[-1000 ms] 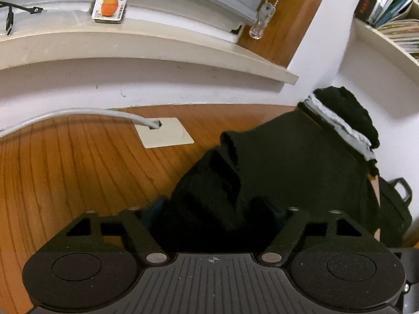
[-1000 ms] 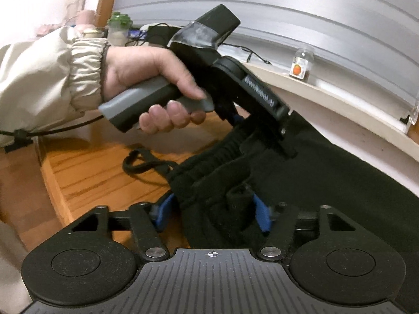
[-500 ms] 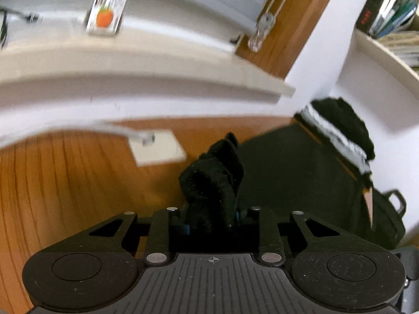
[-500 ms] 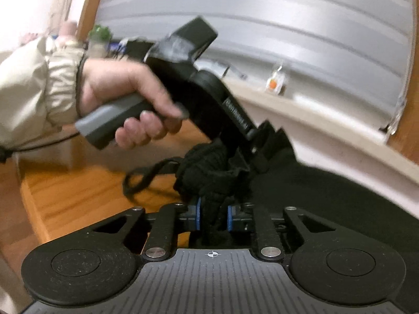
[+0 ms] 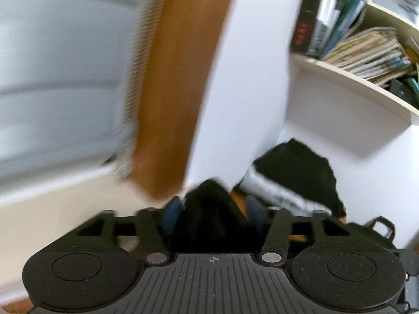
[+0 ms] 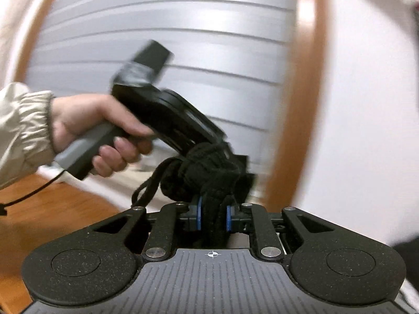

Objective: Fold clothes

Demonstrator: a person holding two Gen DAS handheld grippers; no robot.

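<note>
A black garment (image 6: 204, 172) is bunched up and lifted off the wooden table (image 6: 52, 209). My right gripper (image 6: 213, 214) is shut on a thick fold of it, the blue pads pressing from both sides. A drawstring loop (image 6: 146, 185) hangs from the bunch. In the right wrist view a person's hand (image 6: 86, 120) holds the left gripper's body (image 6: 162, 115), whose tip is buried in the same bunch. In the left wrist view my left gripper (image 5: 213, 206) has the black garment (image 5: 209, 222) between its jaws; they are opening, and a gap shows beside the right pad. Both views are motion-blurred.
A second pile of black and grey-striped clothing (image 5: 296, 172) lies against the white wall under a shelf of books (image 5: 366, 52). A black bag (image 5: 379, 230) sits to the right. A window blind (image 5: 52, 78) and wooden frame (image 5: 178, 78) stand behind. A cable (image 6: 31, 193) trails from the sleeve (image 6: 21, 120).
Both grippers closed on the black garment and rose with it; the views swung from the table to the blind and wall. The left jaws have since spread again.
</note>
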